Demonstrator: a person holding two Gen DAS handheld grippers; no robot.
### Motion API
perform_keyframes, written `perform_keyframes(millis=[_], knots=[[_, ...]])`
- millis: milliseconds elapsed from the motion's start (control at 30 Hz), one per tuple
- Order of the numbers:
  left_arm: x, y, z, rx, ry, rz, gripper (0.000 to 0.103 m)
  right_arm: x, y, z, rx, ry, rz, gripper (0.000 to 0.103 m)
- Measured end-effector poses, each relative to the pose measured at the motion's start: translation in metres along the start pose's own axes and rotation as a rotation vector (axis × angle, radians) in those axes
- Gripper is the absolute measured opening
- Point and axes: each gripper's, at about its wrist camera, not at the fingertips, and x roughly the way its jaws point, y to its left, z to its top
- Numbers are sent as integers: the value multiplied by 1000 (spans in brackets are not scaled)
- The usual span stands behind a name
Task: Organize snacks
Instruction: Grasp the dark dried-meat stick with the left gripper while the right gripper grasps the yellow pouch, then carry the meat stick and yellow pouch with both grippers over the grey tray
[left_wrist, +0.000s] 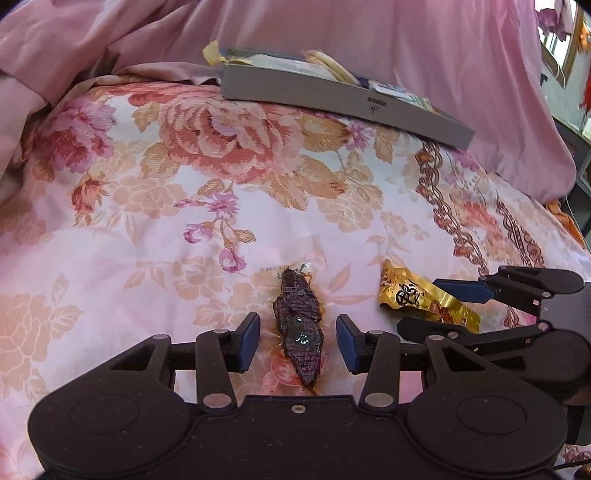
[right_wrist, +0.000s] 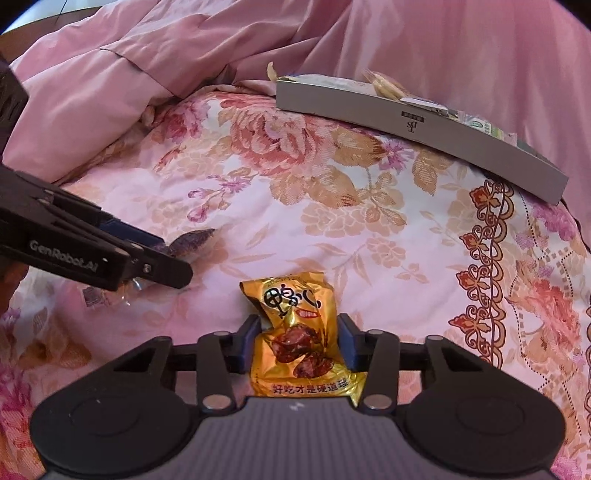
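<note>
i count two loose snacks on the flowered bedspread (left_wrist: 155, 206): one dark snack in a clear wrapper (left_wrist: 298, 326) and one gold packet (right_wrist: 299, 332). one flat grey box (left_wrist: 343, 107) lies farther back against the pink cloth (left_wrist: 424, 55), with a few packets in it that i cannot count.

my left gripper (left_wrist: 298, 343) straddles the dark snack; its blue pads (left_wrist: 248, 341) stand apart from the meat on both sides, though the clear wrapper edge may touch them, so i call it released. my right gripper (right_wrist: 298, 341) has its pads (right_wrist: 347, 341) pressed into the crumpled gold packet, grasping it.

both grippers tilt down toward the bed, side by side, the right one's fingers just beside the left's in the left view.
</note>
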Motion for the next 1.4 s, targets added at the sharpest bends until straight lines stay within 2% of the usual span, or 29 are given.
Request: perform_keyframes(millis=[100, 200, 267, 567, 767, 800, 833, 900, 1033, 1267, 1400], knots=[[0, 0, 0, -4, -3, 2, 47, 6, -15, 5, 79, 26, 50, 60], [0, 1, 0, -8, -10, 7, 47, 7, -18, 6, 89, 24, 64, 51], [-1, 2, 1, -11, -17, 9, 47, 3, -15, 4, 92, 1, 65, 41], [-6, 2, 3, -18, -51, 15, 47, -8, 1, 6, -8, -47, -16, 30], [-6, 3, 2, -25, -48, 17, 47, -7, 5, 6, -50, -47, -47, 28], [-6, 3, 2, -25, -49, 16, 47, -8, 4, 6, -45, -51, -50, 26], [-6, 3, 2, -25, -51, 16, 47, -9, 3, 7, -45, -58, -56, 18], [-5, 3, 2, -26, -50, 15, 47, -12, 3, 8, -66, -82, -73, 18], [-6, 3, 2, -29, -51, 15, 47, -10, 3, 10, -85, -73, -77, 18], [-6, 0, 0, -27, -54, 10, 47, 13, -1, 11, -104, 1, -131, 25], [-7, -1, -2, -25, -60, 8, 47, 15, 1, 12, -148, -13, -139, 19]])
